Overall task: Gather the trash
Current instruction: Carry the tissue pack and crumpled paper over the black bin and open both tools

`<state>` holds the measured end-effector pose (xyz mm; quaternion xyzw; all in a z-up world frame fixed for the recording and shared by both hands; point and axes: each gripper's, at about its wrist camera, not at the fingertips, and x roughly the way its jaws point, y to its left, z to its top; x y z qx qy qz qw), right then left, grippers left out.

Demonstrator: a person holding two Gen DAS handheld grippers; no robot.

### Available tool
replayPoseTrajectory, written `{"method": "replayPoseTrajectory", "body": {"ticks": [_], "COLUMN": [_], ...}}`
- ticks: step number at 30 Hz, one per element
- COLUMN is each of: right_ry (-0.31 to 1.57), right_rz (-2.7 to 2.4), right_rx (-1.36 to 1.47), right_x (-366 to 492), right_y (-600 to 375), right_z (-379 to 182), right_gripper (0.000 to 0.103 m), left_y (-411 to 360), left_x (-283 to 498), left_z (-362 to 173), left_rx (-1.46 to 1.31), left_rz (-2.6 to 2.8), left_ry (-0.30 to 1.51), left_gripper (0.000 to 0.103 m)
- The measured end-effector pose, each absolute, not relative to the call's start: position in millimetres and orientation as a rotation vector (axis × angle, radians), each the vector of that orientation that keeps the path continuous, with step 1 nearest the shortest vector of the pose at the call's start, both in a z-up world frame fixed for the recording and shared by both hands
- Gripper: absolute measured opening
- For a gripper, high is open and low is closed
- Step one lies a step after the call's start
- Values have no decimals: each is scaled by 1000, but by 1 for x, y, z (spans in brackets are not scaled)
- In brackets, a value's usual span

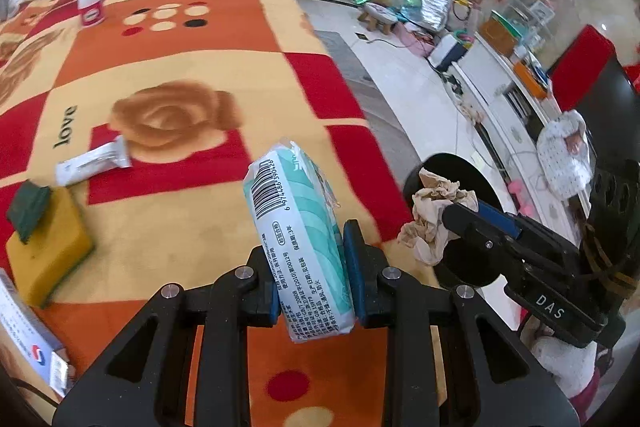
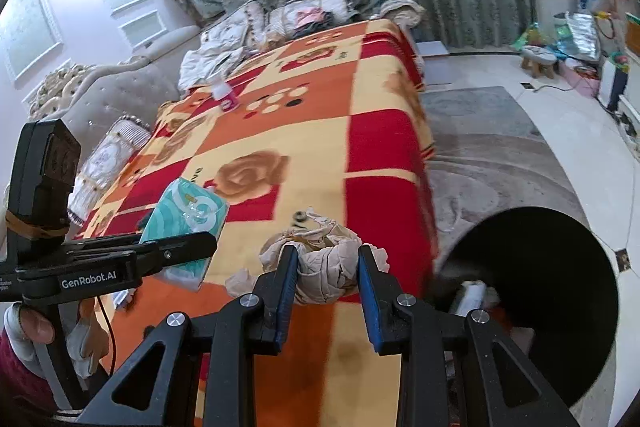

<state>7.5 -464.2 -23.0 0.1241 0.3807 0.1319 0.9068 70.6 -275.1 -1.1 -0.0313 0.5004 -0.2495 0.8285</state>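
Left wrist view: my left gripper (image 1: pixel 310 267) is clamped on a tissue pack (image 1: pixel 296 223), my right gripper (image 2: pixel 328 275) on crumpled paper (image 2: pixel 326 267), both near the black bin (image 2: pixel 536 291) at the bed's right edge. I judge neither is dropped yet; a wrapper (image 1: pixel 92 165), sponge (image 1: pixel 44 239) and far bottle (image 1: pixel 91 1) remain on the blanket (image 1: pixel 192 39).

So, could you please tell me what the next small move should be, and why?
Probably carry the right gripper, shut on the crumpled tissue, sideways over the black bin beside the bed; the wad is not yet above the bin's opening.
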Motion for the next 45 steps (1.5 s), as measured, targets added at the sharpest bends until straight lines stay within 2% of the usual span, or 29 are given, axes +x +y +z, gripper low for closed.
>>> {"method": "replayPoseTrajectory", "body": {"ticks": [24, 45], "right_ry": [789, 815], "right_rz": [95, 6], "right_rx": [316, 331], "right_x": [-30, -40], "right_y": [-552, -591], "right_z": [-34, -50], "right_gripper": [28, 28], "left_y": [-375, -416], "left_x": [56, 55], "left_z": [-10, -31], "left_rx": [-9, 24], "left_rz": [-721, -750], "left_ry": [1097, 1130], "left_gripper": [24, 24]}}
